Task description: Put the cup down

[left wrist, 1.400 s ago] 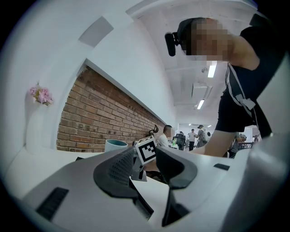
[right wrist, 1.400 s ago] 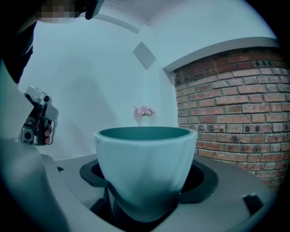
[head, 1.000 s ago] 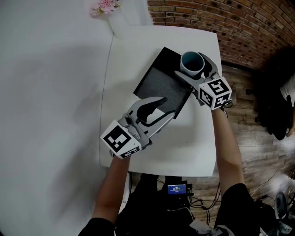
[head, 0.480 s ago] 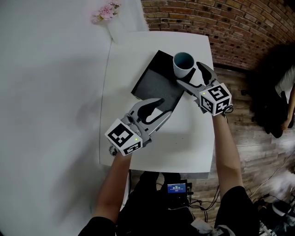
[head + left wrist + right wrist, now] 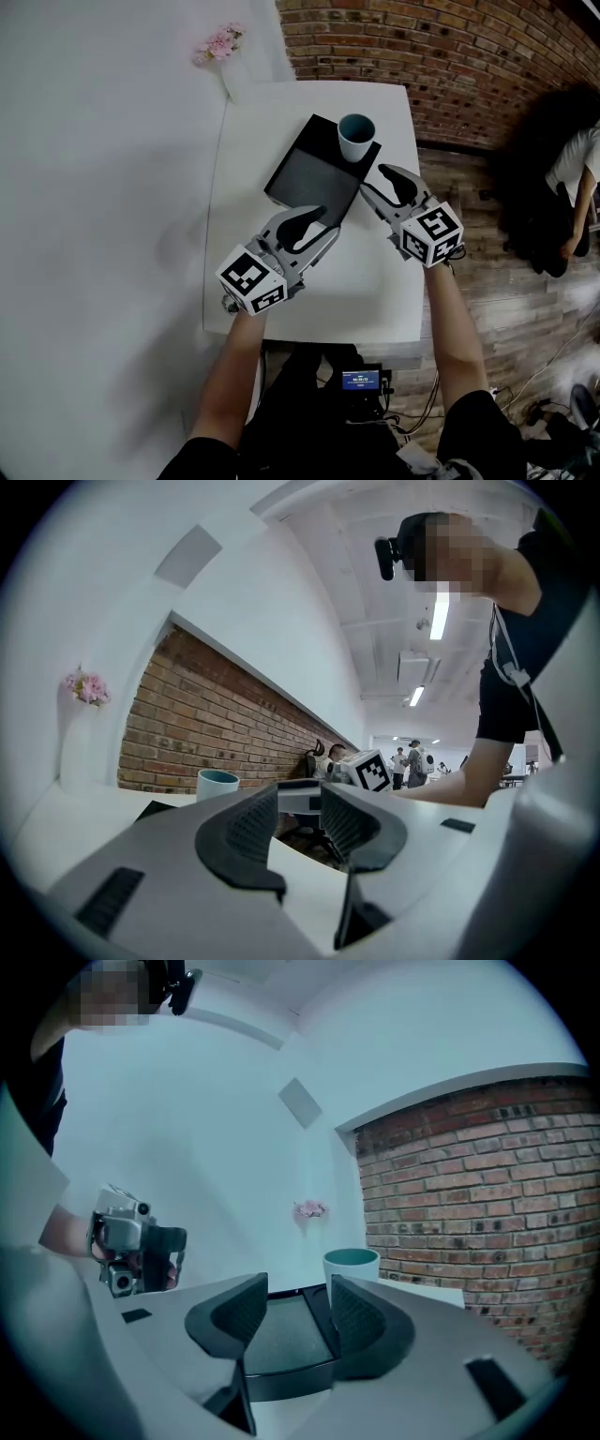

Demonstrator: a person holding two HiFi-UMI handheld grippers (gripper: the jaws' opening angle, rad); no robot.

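A white cup (image 5: 356, 138) with a teal inside stands upright on the far right corner of a black tray (image 5: 305, 173). My right gripper (image 5: 372, 178) is on the near side of the cup, apart from it. Its jaws have just been closing and stand open with nothing between them. In the right gripper view the cup (image 5: 352, 1269) and tray (image 5: 281, 1335) lie beyond my right gripper (image 5: 298, 1288). My left gripper (image 5: 330, 220) hovers at the tray's near edge, open and empty, its jaws having just closed a little. From my left gripper (image 5: 300, 803) the cup (image 5: 217, 784) shows far left.
The tray lies on a small white table (image 5: 309, 300) set against a white wall. A white vase of pink flowers (image 5: 220, 42) stands at the far left corner. A brick wall (image 5: 450, 56) and wooden floor (image 5: 506, 272) lie to the right.
The cup was between the right jaws a second ago. The right gripper has drawn back toward me, leaving it standing on the tray, and its jaws have narrowed. The left gripper shifted slightly.
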